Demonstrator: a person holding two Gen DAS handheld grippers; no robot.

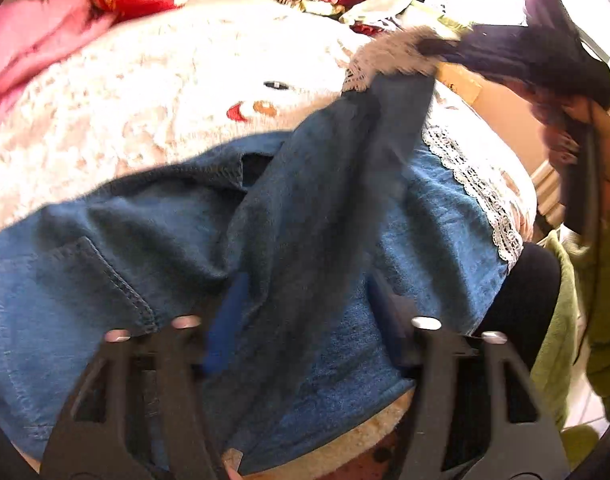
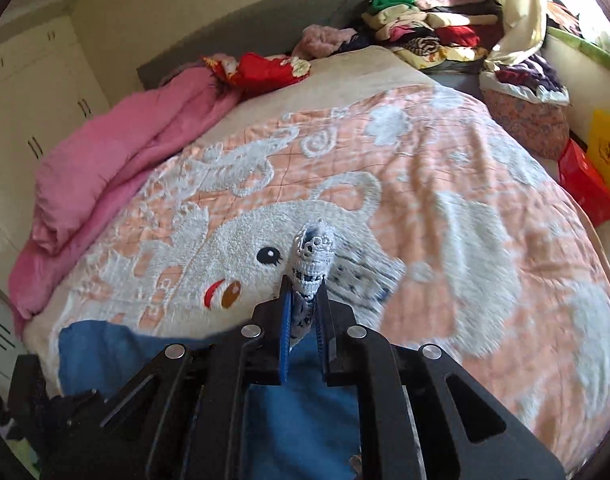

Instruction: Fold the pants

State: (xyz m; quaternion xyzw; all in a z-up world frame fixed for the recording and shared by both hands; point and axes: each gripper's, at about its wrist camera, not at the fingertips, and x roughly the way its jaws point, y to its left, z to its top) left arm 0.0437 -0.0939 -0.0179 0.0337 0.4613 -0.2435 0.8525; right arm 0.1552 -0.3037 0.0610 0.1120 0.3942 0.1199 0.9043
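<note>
Blue denim pants (image 1: pixel 105 280) with white lace-trimmed hems lie on the bed, near its front edge. My right gripper (image 2: pixel 305 300) is shut on the lace hem (image 2: pixel 311 260) of one pant leg and holds it lifted above the bed; in the left wrist view that leg (image 1: pixel 345 160) stretches up to the right gripper (image 1: pixel 425 52). The other leg's lace hem (image 1: pixel 477 192) lies flat at the right. My left gripper (image 1: pixel 305 292) is open, low over the denim, with the lifted leg passing between its fingers.
The bed has a peach and white plush blanket (image 2: pixel 445 160). A pink quilt (image 2: pixel 117 160) lies along its left side. Piles of clothes (image 2: pixel 425 24) sit at the head. A red bag (image 2: pixel 585 184) and yellow box (image 2: pixel 609 148) stand right of the bed.
</note>
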